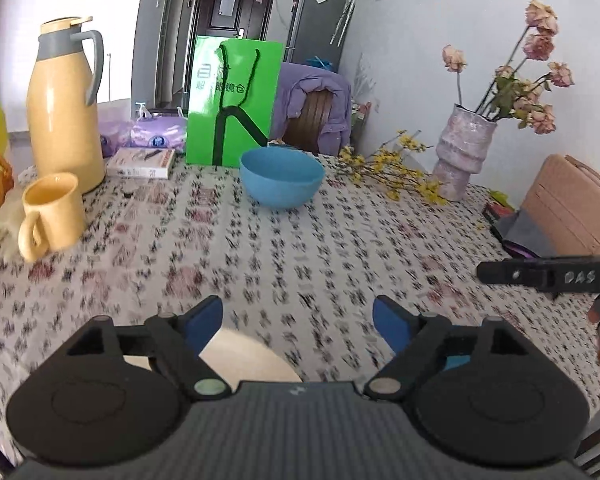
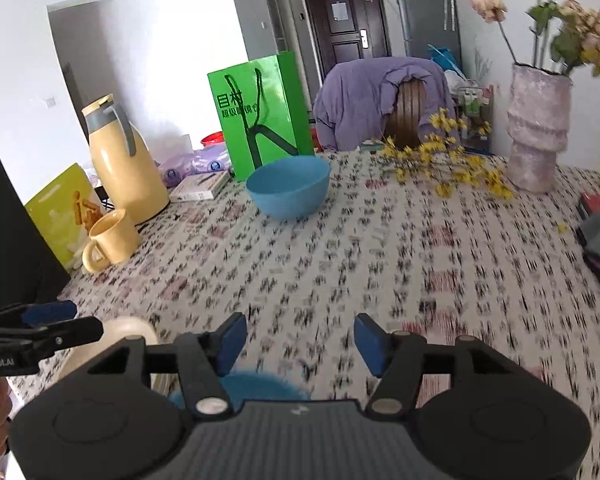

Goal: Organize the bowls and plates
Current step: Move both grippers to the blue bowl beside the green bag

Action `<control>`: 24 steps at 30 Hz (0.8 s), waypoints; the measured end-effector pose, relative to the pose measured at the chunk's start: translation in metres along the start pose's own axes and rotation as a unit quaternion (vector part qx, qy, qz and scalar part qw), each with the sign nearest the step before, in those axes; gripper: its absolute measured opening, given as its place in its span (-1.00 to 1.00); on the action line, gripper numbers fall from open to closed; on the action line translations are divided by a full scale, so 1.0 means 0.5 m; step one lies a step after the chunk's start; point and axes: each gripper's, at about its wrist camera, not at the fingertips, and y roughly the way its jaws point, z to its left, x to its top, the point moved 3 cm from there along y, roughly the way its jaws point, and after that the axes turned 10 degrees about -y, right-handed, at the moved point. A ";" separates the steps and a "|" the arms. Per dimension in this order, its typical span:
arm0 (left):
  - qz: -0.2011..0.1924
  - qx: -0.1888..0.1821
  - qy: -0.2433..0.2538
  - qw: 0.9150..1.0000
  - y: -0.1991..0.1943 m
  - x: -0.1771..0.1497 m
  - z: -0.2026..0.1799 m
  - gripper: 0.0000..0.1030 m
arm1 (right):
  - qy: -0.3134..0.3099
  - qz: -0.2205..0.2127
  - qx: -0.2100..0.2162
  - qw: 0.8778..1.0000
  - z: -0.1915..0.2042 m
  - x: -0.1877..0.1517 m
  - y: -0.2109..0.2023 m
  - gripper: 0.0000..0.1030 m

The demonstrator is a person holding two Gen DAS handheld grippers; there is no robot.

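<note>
A blue bowl (image 1: 281, 178) stands upright at the far middle of the patterned tablecloth; it also shows in the right wrist view (image 2: 288, 187). My left gripper (image 1: 298, 326) is open and empty above the near table, with a cream plate (image 1: 246, 356) lying just under its left finger. My right gripper (image 2: 300, 344) is open and empty; a blue dish (image 2: 260, 388) lies partly hidden under it, and the cream plate (image 2: 130, 330) lies to its left. Each gripper shows at the edge of the other's view.
A yellow thermos (image 1: 64, 108), yellow mug (image 1: 54, 214), book (image 1: 142, 162) and green paper bag (image 1: 232, 102) stand at the back left. A vase of dried flowers (image 1: 462, 150) and yellow twigs (image 1: 396, 172) lie at the back right. Folded cloths (image 1: 568, 208) sit at the right edge.
</note>
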 end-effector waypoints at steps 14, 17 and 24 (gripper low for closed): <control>0.057 -0.004 -0.016 0.998 0.298 0.252 0.079 0.91 | -0.021 0.042 0.032 0.998 -0.128 0.271 0.239 0.16; 0.086 -0.027 -0.035 0.995 0.385 0.282 0.092 0.91 | -0.024 0.060 0.027 0.998 -0.150 0.299 0.332 0.16; 0.093 0.021 -0.060 0.994 0.546 0.337 0.106 0.80 | 0.003 0.082 0.064 0.995 -0.179 0.334 0.523 0.03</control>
